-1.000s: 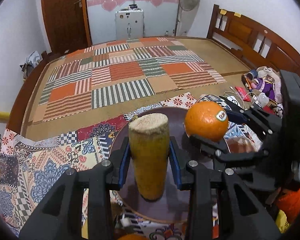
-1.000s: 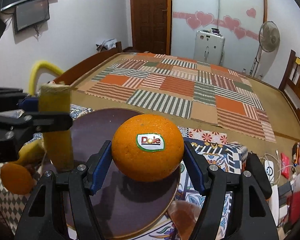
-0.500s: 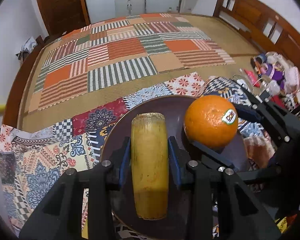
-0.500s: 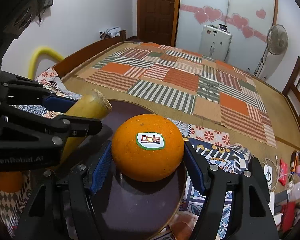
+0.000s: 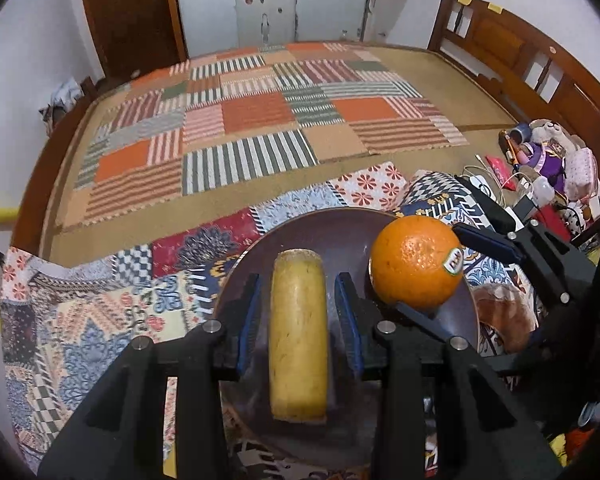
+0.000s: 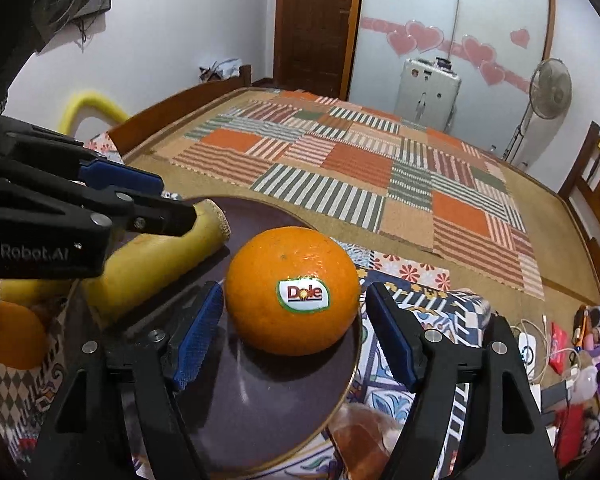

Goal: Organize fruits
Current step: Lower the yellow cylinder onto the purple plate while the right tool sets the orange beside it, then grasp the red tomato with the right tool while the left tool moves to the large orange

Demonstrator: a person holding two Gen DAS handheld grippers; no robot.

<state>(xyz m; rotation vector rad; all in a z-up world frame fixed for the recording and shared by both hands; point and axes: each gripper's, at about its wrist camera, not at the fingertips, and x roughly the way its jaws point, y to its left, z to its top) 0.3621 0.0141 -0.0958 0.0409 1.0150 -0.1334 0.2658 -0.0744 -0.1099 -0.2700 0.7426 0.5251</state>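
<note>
Right wrist view: your right gripper (image 6: 294, 338) jaws are opening, pads now clear of the orange (image 6: 293, 291), which sits on the plate (image 6: 260, 408) near its right edge, so it's placed. Your left gripper (image 5: 298, 320) has tipped the yellow cut piece (image 5: 298, 332) from upright to lying at plate centre; narrow jaws flank it with slight gaps. Release looks next.
</note>
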